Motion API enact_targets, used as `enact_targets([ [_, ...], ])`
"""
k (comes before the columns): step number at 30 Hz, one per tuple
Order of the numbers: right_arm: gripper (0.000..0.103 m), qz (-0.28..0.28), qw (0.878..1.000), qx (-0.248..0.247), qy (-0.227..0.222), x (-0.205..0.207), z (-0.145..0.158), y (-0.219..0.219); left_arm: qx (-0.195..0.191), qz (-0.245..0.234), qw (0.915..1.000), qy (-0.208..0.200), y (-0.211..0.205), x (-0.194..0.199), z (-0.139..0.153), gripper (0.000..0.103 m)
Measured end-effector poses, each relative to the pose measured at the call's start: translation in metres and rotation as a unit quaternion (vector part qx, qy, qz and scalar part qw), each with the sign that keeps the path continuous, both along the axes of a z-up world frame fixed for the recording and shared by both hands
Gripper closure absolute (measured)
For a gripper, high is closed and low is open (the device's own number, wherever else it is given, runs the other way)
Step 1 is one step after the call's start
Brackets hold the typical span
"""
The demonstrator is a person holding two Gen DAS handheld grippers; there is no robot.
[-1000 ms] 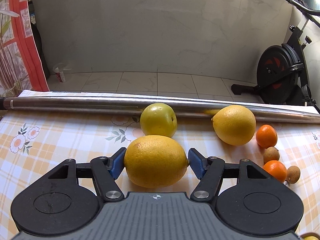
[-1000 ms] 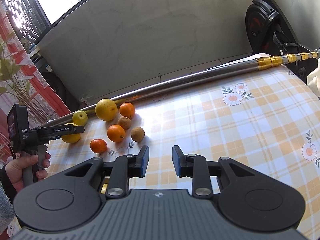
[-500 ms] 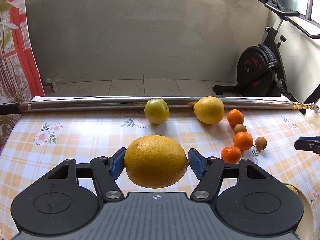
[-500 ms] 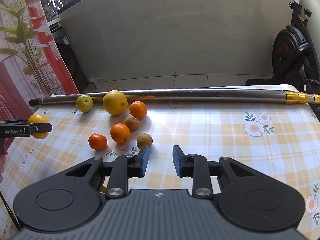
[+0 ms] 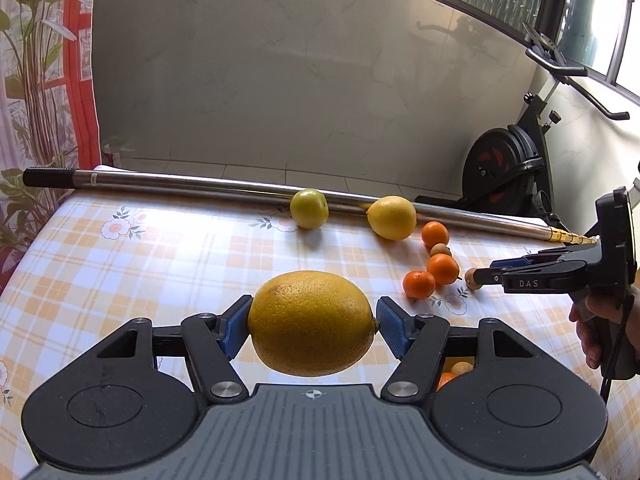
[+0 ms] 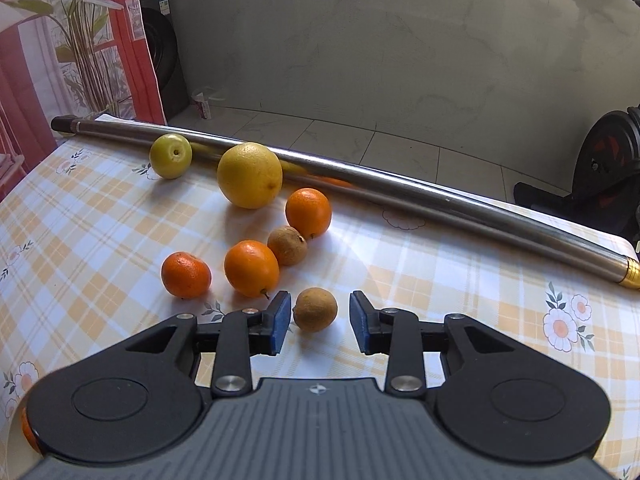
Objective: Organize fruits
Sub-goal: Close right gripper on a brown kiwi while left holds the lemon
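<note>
A large yellow-orange citrus (image 5: 312, 323) hangs lifted above the checked cloth. A green-yellow round fruit (image 6: 171, 155), a yellow citrus (image 6: 249, 175), three mandarins (image 6: 251, 268) and two brown longans (image 6: 315, 309) lie clustered beyond.

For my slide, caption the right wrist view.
Right hand-held gripper opening around a small brown fruit on the checked tablecloth.

Left wrist view: small fruits (image 5: 454, 374) half hidden behind left tool (image 5: 312, 326) body, kind unclear. Person's hand (image 5: 604, 324) cut by right edge. Exercise bike (image 5: 504, 168) cropped. Right wrist view: orange thing (image 6: 29, 432) at lower left mostly hidden behind right tool (image 6: 316, 320) body; pole (image 6: 360, 184) tip cut at right edge.
</note>
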State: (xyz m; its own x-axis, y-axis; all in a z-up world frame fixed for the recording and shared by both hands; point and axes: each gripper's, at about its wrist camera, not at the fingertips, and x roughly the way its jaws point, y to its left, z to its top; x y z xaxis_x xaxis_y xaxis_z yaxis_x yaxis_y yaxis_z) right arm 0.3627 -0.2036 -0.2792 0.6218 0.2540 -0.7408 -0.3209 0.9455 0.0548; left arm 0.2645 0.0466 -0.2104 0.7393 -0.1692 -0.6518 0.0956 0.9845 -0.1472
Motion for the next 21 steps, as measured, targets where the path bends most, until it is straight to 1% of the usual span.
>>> enact_targets([
  [4, 0.067, -0.004, 1.000, -0.002, 0.012, 0.006, -0.006, 0.003, 0.003, -0.005, 1.0000, -0.004, -0.005, -0.006, 0.000, 0.034],
  [7, 0.068, -0.005, 1.000, 0.005, 0.022, 0.009, -0.009, 0.005, -0.002, -0.009, 0.9999, -0.006, -0.007, -0.007, 0.000, 0.034],
  [10, 0.073, -0.004, 1.000, 0.007, 0.018, 0.006, -0.007, 0.006, -0.004, -0.015, 0.9999, -0.008, -0.013, -0.010, -0.001, 0.034],
  [12, 0.073, -0.003, 1.000, 0.010, 0.016, 0.001, -0.005, 0.006, -0.003, -0.019, 0.9998, -0.008, -0.016, -0.013, -0.001, 0.034],
  [14, 0.073, -0.009, 1.000, 0.017, 0.011, -0.008, 0.000, 0.003, -0.003, -0.023, 0.9997, -0.007, -0.019, -0.015, 0.000, 0.034],
  [17, 0.073, -0.034, 0.998, 0.052, 0.004, -0.026, 0.008, -0.006, -0.009, -0.027, 0.9996, -0.006, -0.022, -0.018, 0.002, 0.034],
  [21, 0.073, -0.050, 0.995, 0.088, -0.015, -0.060, 0.021, -0.015, -0.010, -0.037, 0.9992, -0.011, -0.029, -0.027, 0.006, 0.034],
])
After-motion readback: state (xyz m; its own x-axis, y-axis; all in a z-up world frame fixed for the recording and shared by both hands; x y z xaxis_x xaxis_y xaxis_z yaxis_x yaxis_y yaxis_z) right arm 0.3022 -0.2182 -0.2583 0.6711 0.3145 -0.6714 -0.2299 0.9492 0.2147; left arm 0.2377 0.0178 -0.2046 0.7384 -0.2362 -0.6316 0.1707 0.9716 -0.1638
